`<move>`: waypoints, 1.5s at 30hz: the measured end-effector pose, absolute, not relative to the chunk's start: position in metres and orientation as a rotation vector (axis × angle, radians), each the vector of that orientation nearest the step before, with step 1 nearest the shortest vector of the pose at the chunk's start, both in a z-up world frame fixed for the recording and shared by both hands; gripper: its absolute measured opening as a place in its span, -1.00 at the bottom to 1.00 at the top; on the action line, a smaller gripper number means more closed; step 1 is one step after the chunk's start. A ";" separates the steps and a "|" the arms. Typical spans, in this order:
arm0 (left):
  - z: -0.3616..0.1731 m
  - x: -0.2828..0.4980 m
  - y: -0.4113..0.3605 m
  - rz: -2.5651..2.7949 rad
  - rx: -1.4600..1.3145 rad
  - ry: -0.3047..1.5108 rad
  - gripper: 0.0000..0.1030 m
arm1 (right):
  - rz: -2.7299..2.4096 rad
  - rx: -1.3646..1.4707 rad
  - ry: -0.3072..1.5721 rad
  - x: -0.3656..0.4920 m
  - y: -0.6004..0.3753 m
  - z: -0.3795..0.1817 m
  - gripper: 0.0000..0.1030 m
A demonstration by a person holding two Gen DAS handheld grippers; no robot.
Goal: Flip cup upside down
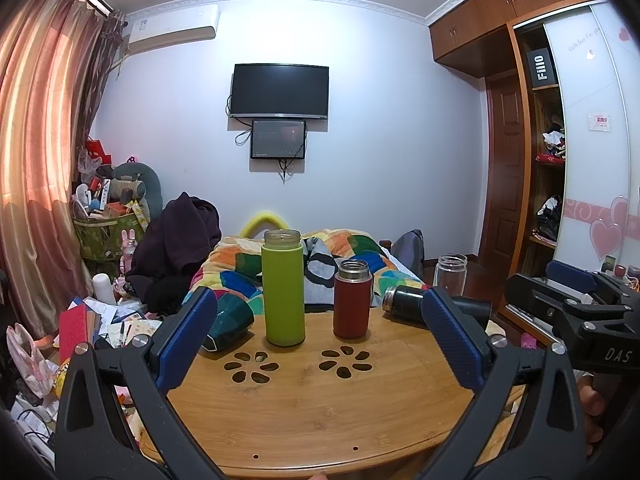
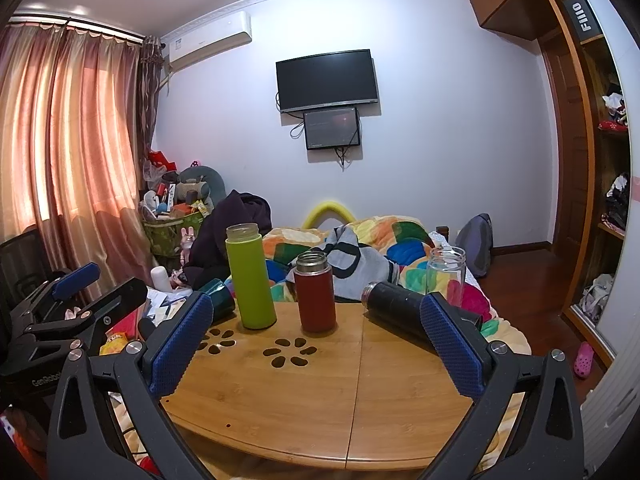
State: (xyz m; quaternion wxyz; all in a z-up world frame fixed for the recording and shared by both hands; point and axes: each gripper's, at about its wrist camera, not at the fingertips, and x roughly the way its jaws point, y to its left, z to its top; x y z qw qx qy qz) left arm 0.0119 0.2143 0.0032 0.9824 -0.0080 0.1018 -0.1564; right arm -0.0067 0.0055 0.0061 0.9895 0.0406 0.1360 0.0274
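On the round wooden table (image 1: 312, 408) stand a tall green cup (image 1: 283, 288), mouth up, and a shorter red cup (image 1: 352, 300), mouth up. A dark teal cup (image 1: 230, 320) lies on its side at the left and a black flask (image 1: 404, 304) lies on its side at the right. A clear glass cup (image 1: 451, 274) stands upright at the far right. My left gripper (image 1: 320, 328) is open and empty, short of the cups. My right gripper (image 2: 316, 332) is open and empty too; the green cup (image 2: 250, 280), red cup (image 2: 315, 296), black flask (image 2: 396, 304) and glass cup (image 2: 446, 276) lie ahead of it.
The table (image 2: 320, 400) has flower-shaped cut-outs (image 1: 252, 366). A bed with a colourful quilt (image 1: 352, 252) lies behind it. Clutter (image 1: 104, 320) fills the floor at the left. A wardrobe (image 1: 544, 160) stands at the right. The right gripper's body (image 1: 580, 312) shows at the right edge of the left wrist view.
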 end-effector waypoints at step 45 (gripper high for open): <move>-0.056 0.105 0.203 -0.346 0.014 0.494 1.00 | 0.162 -0.109 0.896 0.172 -0.131 -0.109 0.22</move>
